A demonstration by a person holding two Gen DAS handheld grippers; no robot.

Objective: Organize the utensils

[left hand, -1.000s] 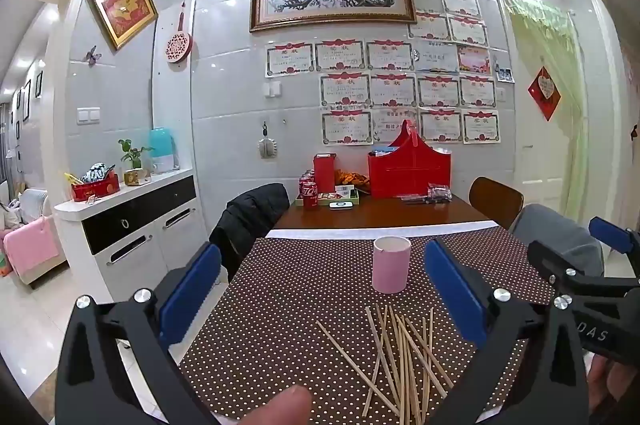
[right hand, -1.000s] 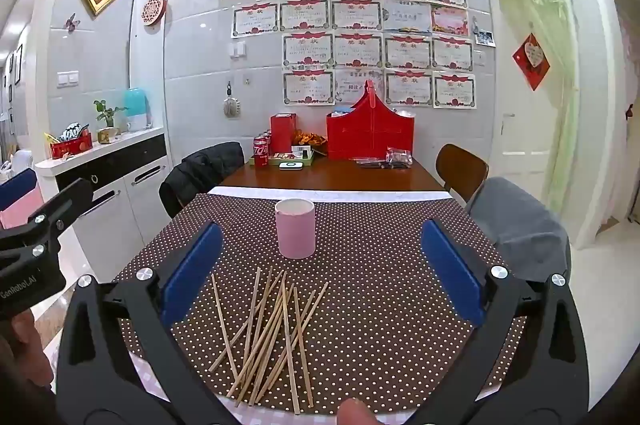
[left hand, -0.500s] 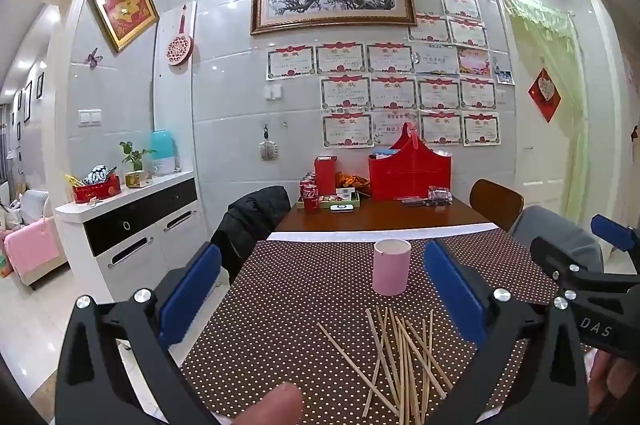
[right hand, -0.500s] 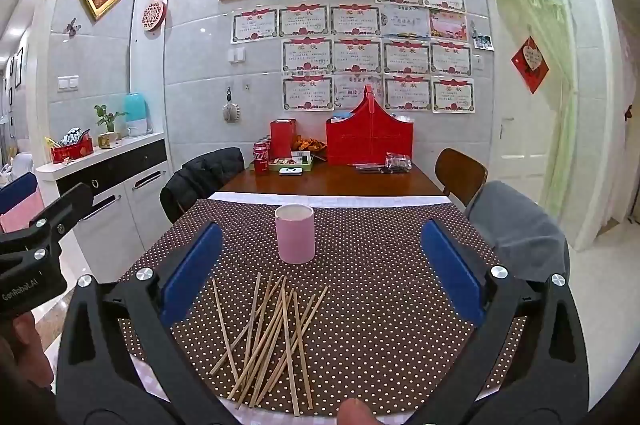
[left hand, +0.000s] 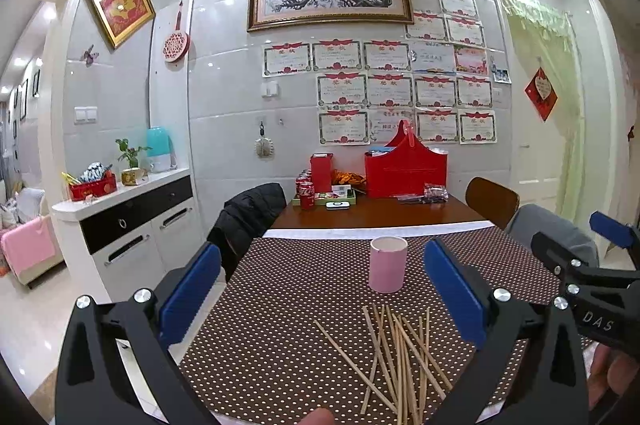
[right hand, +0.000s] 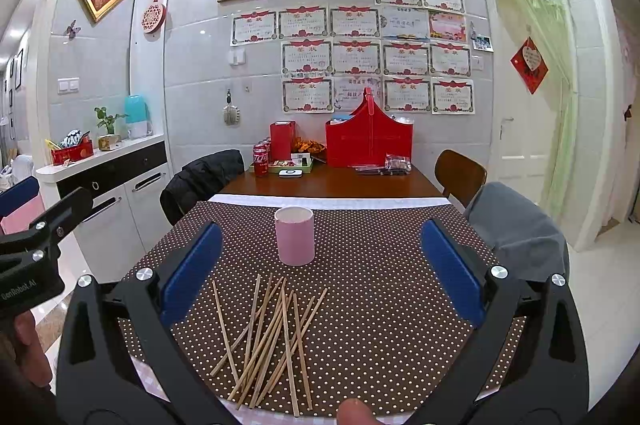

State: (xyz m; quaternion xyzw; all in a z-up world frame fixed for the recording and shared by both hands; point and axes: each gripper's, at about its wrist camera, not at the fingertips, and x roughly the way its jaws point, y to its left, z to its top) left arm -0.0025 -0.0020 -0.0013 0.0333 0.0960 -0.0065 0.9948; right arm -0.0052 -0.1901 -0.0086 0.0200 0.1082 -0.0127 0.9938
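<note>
Several wooden chopsticks (right hand: 272, 337) lie scattered on the brown dotted tablecloth (right hand: 380, 285), also in the left wrist view (left hand: 400, 353). A pink cup (right hand: 294, 235) stands upright just behind them, also in the left wrist view (left hand: 387, 269). My right gripper (right hand: 320, 277) is open and empty, held above the near table edge over the chopsticks. My left gripper (left hand: 320, 297) is open and empty, left of the pile. Each gripper shows at the edge of the other's view.
Behind the cloth, the bare wooden table (right hand: 332, 185) holds a red box (right hand: 368, 141), cola cans (right hand: 261, 161) and a tray. Chairs stand at the left (right hand: 204, 177) and right (right hand: 460, 175). A white cabinet (right hand: 116, 193) stands at left.
Both grippers have tilted up slightly, so the table sits a little lower in both views. Jaws stay open; chopsticks and cup have not moved.
</note>
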